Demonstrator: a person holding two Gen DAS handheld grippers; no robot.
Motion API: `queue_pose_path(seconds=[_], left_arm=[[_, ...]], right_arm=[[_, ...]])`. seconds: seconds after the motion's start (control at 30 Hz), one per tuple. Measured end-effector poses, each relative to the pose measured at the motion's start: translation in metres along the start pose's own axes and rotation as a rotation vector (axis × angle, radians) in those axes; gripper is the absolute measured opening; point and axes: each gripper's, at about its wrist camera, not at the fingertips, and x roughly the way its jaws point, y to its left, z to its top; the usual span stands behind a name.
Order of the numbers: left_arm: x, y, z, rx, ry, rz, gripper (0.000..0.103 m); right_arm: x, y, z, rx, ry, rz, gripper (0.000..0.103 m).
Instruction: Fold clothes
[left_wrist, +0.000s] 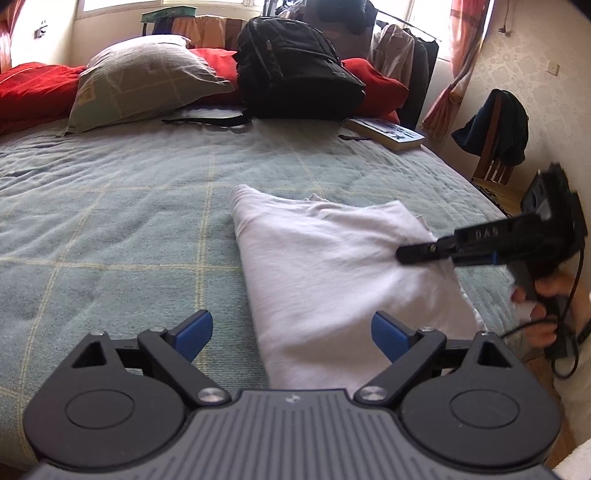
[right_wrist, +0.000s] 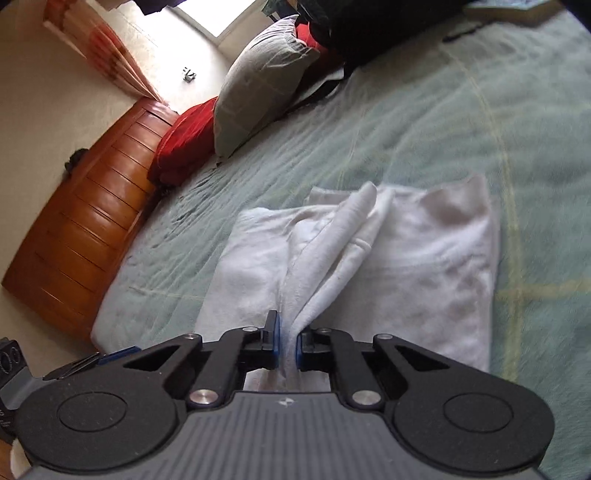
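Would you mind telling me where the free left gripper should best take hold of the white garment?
Probably the near left corner of the white garment, coming in low from the front with the open left gripper. That folded edge lies free on the blanket, while the right gripper already pinches the opposite edge.

A soft white cotton-like garment (right_wrist: 369, 258) is seen on a matt, finely ribbed pale-green quilted bedspread (left_wrist: 110, 192), beside a glossy reddish wooden slatted bed frame (right_wrist: 81, 229).

Sunlit window (left_wrist: 122, 5), pink curtain (left_wrist: 448, 88), wooden headboard (right_wrist: 85, 218), checked bedspread (left_wrist: 110, 192)
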Motion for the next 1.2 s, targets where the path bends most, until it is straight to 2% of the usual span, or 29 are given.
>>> queue_pose_path(seconds=[0.27, 0.47, 0.57, 0.63, 0.7, 0.83, 1.07, 1.2], left_arm=[[0.001, -0.004, 0.002, 0.012, 0.008, 0.002, 0.093], [0.001, -0.008, 0.003, 0.026, 0.010, 0.003, 0.093], [0.002, -0.009, 0.003, 0.029, 0.011, -0.002, 0.093], [0.003, -0.011, 0.003, 0.033, 0.014, -0.001, 0.093], [0.002, -0.013, 0.002, 0.036, 0.016, -0.002, 0.093], [0.001, -0.014, 0.001, 0.042, 0.022, 0.008, 0.093], [0.003, -0.016, 0.001, 0.044, 0.025, 0.009, 0.093], [0.004, -0.019, 0.000, 0.055, 0.028, 0.005, 0.093]], right_arm=[[-0.027, -0.030, 0.008, 0.082, 0.010, -0.084, 0.011], [-0.046, -0.029, -0.001, 0.105, -0.030, -0.090, 0.010], [-0.049, -0.033, -0.003, 0.100, -0.028, -0.047, 0.010], [-0.042, -0.036, -0.004, 0.109, -0.016, -0.021, 0.023], [-0.031, -0.042, -0.007, 0.133, -0.002, 0.012, 0.026], [-0.033, -0.038, -0.011, 0.129, -0.023, 0.000, 0.011], [-0.045, -0.027, -0.018, 0.108, -0.074, -0.042, 0.010], [-0.043, -0.042, -0.026, 0.155, -0.068, -0.058, 0.010]])
